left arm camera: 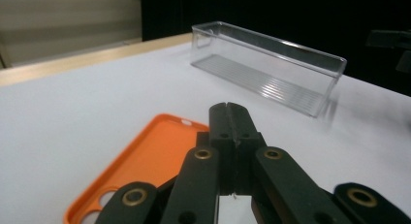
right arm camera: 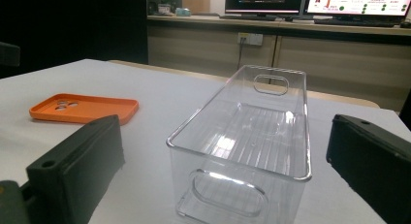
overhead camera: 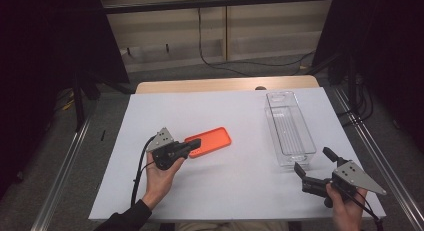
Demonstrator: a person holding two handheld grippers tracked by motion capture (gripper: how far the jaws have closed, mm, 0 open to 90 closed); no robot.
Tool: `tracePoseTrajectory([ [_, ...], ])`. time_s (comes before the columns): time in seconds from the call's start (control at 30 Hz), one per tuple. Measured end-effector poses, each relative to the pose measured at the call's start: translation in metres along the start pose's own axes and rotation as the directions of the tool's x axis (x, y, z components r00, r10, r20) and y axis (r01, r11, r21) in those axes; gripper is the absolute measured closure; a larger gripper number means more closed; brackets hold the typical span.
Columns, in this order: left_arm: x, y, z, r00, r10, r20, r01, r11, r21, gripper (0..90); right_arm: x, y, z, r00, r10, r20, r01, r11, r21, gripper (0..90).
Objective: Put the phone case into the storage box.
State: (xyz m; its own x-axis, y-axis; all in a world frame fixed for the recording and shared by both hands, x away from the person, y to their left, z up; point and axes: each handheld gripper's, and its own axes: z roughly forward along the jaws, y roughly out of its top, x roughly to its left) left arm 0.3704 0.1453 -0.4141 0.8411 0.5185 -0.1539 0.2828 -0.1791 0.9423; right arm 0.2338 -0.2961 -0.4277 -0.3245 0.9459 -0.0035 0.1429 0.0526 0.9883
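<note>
your left gripper [overhead camera: 196,143] sits clenched, nothing between its jaws, over the orange phone case [overhead camera: 212,140]. your right gripper [overhead camera: 314,167] gapes released at the clear bin's [overhead camera: 289,133] five o'clock.

Left hand [overhead camera: 159,178] comes in from the bottom edge, dark sleeve at the wrist, palm wrapped under its gripper. The left gripper [overhead camera: 196,142] lies low and nearly level, pointing right and slightly away, jaws pressed flat together, no gap between them. Over on the right, the right hand [overhead camera: 344,203] grips from below. The right gripper [overhead camera: 314,161] aims up and to the left, jaws spread wide apart.
</note>
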Motion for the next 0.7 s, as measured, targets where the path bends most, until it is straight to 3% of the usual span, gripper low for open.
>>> tracePoseTrajectory([
  [0.37, 0.006, -0.004, 0.005, 0.9984, -0.045, 0.035, 0.04, 0.9882, 0.148, 90.0, 0.0, 0.0, 0.001, 1.0, 0.001, -0.002, -0.001, 1.0, 0.006, 0.0],
  [0.53, 0.009, -0.008, 0.009, 0.9971, -0.059, 0.047, 0.047, 0.9748, 0.218, 90.0, 0.0, 0.0, 0.0, 1.0, 0.003, -0.004, -0.003, 1.0, 0.005, 0.0],
  [0.7, 0.009, -0.009, 0.01, 0.997, -0.072, 0.027, 0.062, 0.9619, 0.266, 90.0, 0.0, 0.0, 0.0, 1.0, 0.004, -0.002, -0.004, 1.0, 0.005, 0.0],
])
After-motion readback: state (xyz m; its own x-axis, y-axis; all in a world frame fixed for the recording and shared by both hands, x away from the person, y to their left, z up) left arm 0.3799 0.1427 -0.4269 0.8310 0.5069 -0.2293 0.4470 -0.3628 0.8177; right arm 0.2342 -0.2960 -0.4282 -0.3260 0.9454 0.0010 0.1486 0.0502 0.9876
